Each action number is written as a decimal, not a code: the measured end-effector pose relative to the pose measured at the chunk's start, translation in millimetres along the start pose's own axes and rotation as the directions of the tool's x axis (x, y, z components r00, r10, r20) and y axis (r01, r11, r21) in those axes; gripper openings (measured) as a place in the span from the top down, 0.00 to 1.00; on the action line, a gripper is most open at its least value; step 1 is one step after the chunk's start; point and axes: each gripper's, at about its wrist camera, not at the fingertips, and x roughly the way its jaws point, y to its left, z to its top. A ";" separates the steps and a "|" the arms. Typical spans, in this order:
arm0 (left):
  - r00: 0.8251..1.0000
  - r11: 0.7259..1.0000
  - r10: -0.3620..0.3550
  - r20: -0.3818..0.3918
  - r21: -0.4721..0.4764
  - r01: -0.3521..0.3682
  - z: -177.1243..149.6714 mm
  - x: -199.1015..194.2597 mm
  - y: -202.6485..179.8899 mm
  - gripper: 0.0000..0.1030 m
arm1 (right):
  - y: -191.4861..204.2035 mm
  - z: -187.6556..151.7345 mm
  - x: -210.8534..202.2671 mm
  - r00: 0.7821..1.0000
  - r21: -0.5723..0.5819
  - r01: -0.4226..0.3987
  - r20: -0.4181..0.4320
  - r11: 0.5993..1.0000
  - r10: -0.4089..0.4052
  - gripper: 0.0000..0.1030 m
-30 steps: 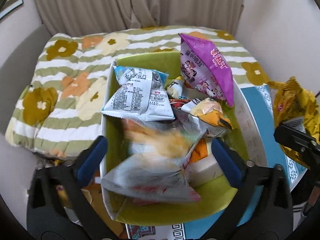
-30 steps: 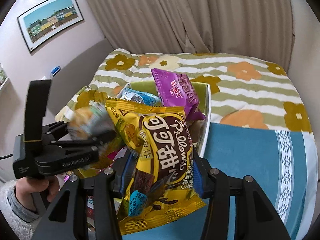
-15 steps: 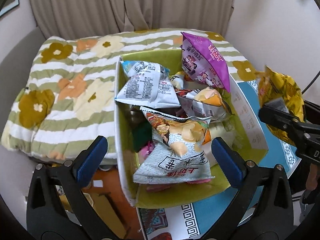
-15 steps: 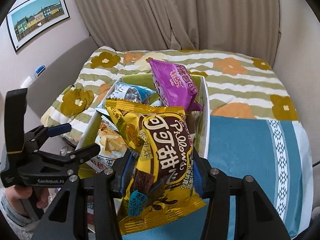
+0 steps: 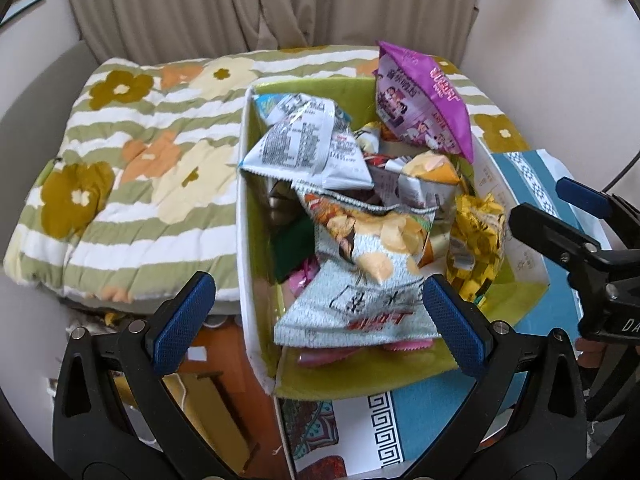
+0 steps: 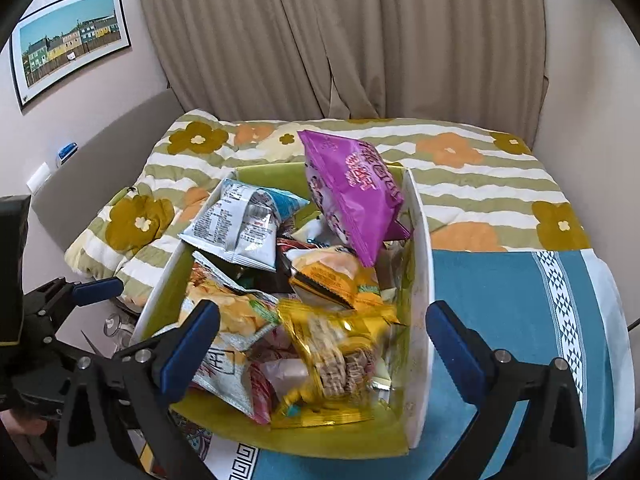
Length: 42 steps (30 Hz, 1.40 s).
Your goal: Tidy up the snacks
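Observation:
A white box with a green lining (image 5: 244,240) (image 6: 420,280) stands on a bed, full of snack bags. My right gripper (image 6: 323,308) hangs over its near right corner. Its jaws are opening, and the pads touch nothing. Under them a yellow bag (image 6: 336,344) (image 5: 476,240) lies blurred in the box, loose. My left gripper (image 5: 316,284) is open over the near left part, above a pale chip bag (image 5: 360,280). A purple bag (image 5: 424,100) (image 6: 352,200) stands at the far right. A white-and-blue bag (image 5: 304,144) lies at the far left.
A green striped floral quilt (image 5: 120,168) covers the bed left of and behind the box. A teal cloth (image 6: 520,320) lies to the right. A patterned mat (image 5: 360,432) shows under the box's front. Curtains hang behind, and the bed's edge drops off at lower left.
The yellow bag, held shut in my right gripper before, has dropped into the box and those jaws now stand wide. The pale chip bag has settled in the box.

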 end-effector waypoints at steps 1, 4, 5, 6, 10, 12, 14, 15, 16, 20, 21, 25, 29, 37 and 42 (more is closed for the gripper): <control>1.000 1.000 0.008 -0.001 -0.010 -0.008 -2.8 -1.5 -1.5 0.00 | -2.6 -2.2 -0.6 1.000 0.002 -0.003 -0.003 1.000 0.003 0.01; 1.000 0.999 0.024 0.004 -0.029 -0.024 -7.7 -10.4 -8.0 0.00 | -7.5 -5.9 -4.8 1.000 0.003 -0.017 -0.007 1.000 0.017 0.01; 1.000 0.999 0.029 0.008 -0.030 -0.029 -8.9 -14.0 -11.1 0.00 | -8.2 -6.6 -6.8 1.000 0.004 -0.020 -0.004 1.000 0.020 0.01; 0.999 0.999 0.035 0.014 -0.029 -0.035 -9.8 -18.0 -14.9 0.00 | -10.6 -7.7 -10.9 1.000 0.003 -0.026 0.002 1.000 0.026 0.01; 0.996 0.998 0.063 0.068 -0.026 -0.061 -12.8 -45.5 -38.1 0.00 | -20.4 -10.5 -37.3 0.998 -0.006 -0.048 0.050 0.999 0.048 0.01; 0.993 0.998 0.062 0.105 -0.025 -0.060 -15.2 -64.2 -55.3 0.00 | -25.3 -11.5 -52.8 0.996 -0.022 -0.048 0.075 0.999 0.049 0.01; 0.989 0.998 0.061 0.134 -0.021 -0.059 -17.1 -78.9 -71.5 0.00 | -33.2 -12.0 -72.1 0.993 -0.029 -0.048 0.105 0.998 0.051 0.01; 0.986 0.998 0.063 0.153 -0.018 -0.060 -18.8 -88.0 -80.4 0.00 | -37.9 -11.8 -82.7 0.991 -0.027 -0.048 0.120 0.998 0.051 0.01; 0.983 0.998 0.059 0.176 -0.016 -0.057 -20.9 -98.4 -90.1 0.00 | -44.0 -12.5 -95.6 0.989 -0.024 -0.046 0.140 0.999 0.049 0.01; 0.966 0.999 0.049 0.252 -0.025 -0.044 -29.4 -132.0 -119.0 0.00 | -66.4 -17.1 -142.2 0.979 -0.008 -0.013 0.204 1.000 0.015 0.01; 0.960 0.999 0.048 0.275 -0.032 -0.040 -32.1 -141.5 -126.0 0.00 | -70.8 -18.6 -153.5 0.976 -0.005 0.001 0.217 1.000 0.000 0.01; 0.936 0.997 0.052 0.349 -0.064 -0.032 -43.1 -172.4 -146.8 0.00 | -94.2 -30.7 -196.3 0.969 0.024 0.065 0.239 0.998 -0.069 0.01; 0.910 0.996 0.076 0.407 -0.073 -0.050 -52.2 -195.0 -166.0 0.00 | -113.4 -43.4 -222.1 0.961 0.042 0.136 0.239 0.990 -0.142 0.01; 0.891 0.995 0.094 0.444 -0.059 -0.076 -65.1 -209.6 -190.3 0.00 | -127.9 -60.8 -242.1 0.947 0.032 0.205 0.246 0.978 -0.207 0.01; 0.890 0.995 0.095 0.446 -0.055 -0.079 -64.9 -211.0 -196.2 0.00 | -132.9 -64.3 -247.4 0.943 0.041 0.214 0.253 0.976 -0.217 0.01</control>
